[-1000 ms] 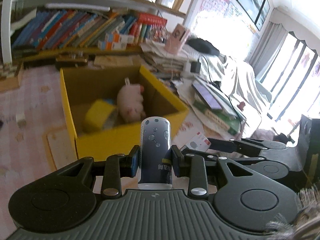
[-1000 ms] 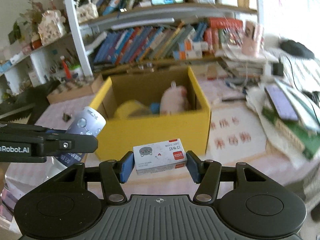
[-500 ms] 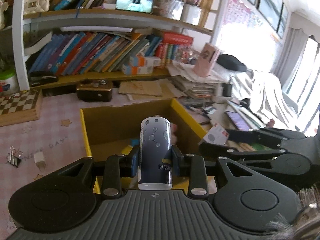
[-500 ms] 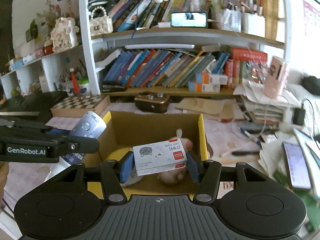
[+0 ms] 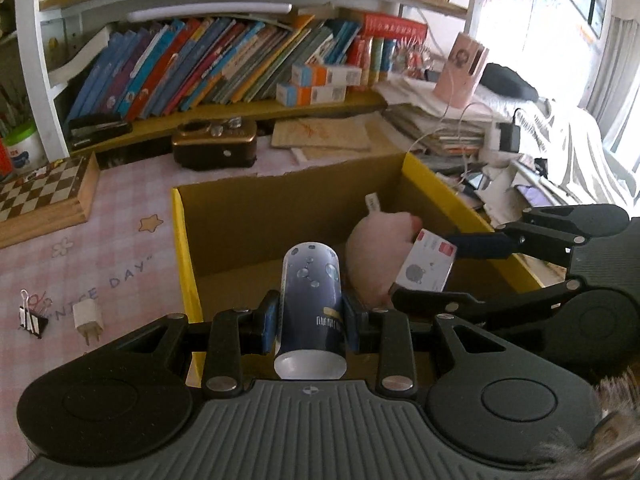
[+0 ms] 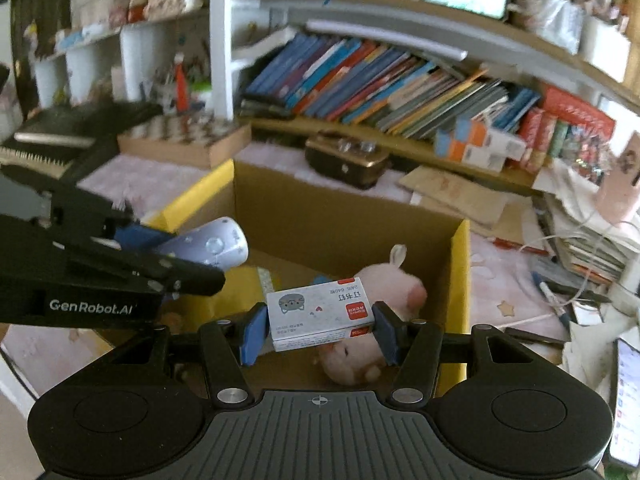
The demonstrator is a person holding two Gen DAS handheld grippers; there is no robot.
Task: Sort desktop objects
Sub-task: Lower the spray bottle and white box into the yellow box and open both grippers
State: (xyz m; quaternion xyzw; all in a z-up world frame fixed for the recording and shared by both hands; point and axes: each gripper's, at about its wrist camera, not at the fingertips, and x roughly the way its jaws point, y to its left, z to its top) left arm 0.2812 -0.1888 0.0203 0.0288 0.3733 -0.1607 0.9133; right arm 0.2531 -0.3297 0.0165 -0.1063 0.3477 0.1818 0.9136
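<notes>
A pink checked desk cloth point(image 5: 120, 240) lies below crowded bookshelves point(image 5: 224, 68). My left gripper point(image 5: 310, 322) clamps a blue cylinder point(image 5: 311, 300), my right gripper point(image 6: 320, 330) a staple box point(image 6: 320, 314), above the yellow carton point(image 5: 184, 248) holding a plush pig point(image 6: 376, 296).

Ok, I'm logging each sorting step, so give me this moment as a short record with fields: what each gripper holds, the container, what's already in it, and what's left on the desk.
left gripper: shut on dark blue cylindrical can, held over the box
right gripper: shut on small white staple box with a cat picture, also over the box
container: open yellow cardboard box
already inside: pink plush toy; something yellow, unclear
left on desk: black binder clip, white charger plug
</notes>
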